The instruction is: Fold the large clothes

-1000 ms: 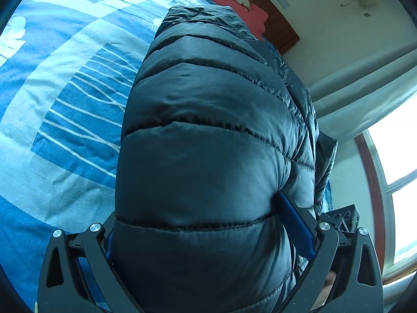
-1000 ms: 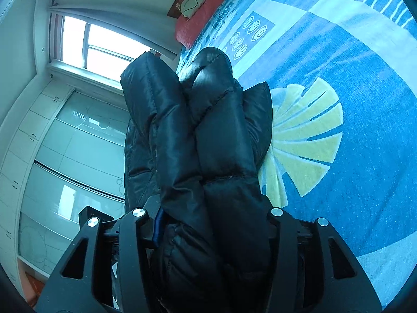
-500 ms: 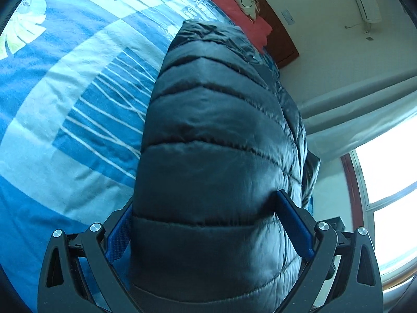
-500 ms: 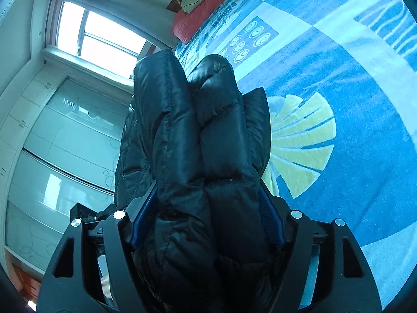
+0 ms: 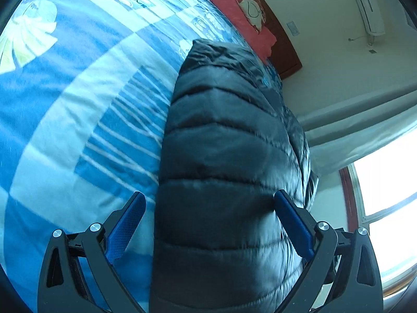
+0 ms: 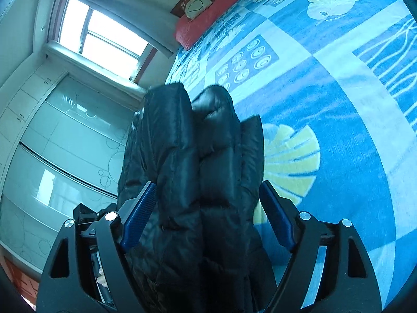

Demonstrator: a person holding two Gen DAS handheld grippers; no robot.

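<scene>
Left wrist view: the left hand-held gripper point(image 5: 208, 224) has let go. A second ago its blue pads were buried in the black puffer jacket point(image 5: 224, 172); now the left pad point(image 5: 125, 229) stands clear of the quilting with the bed point(image 5: 65, 120) showing in the gap, and the right pad point(image 5: 292, 227) lies just beside the jacket's edge, whether touching I cannot tell. The jaws are wide open and hold nothing. The jacket runs out ahead between them as a bundled roll lying on the blue patterned bedspread, toward the red pillow point(image 5: 234, 5) at the headboard.

In the right wrist view, the right hand-held gripper point(image 6: 208, 214) tells the same story: its jaws have just been opening, and the jacket point(image 6: 198, 172) sits between them, folded into thick stacked layers. The left pad point(image 6: 138, 216) is at the fabric's side, the right pad point(image 6: 276, 216) parted from it by a sliver of bedspread. Neither presses in, so this gripper too is open and empty.

I read it as both hands releasing together after laying the folded bundle down. The jacket looks compact, so the fold seems close to finished; puffy fill may spring the layers apart once unheld.
</scene>
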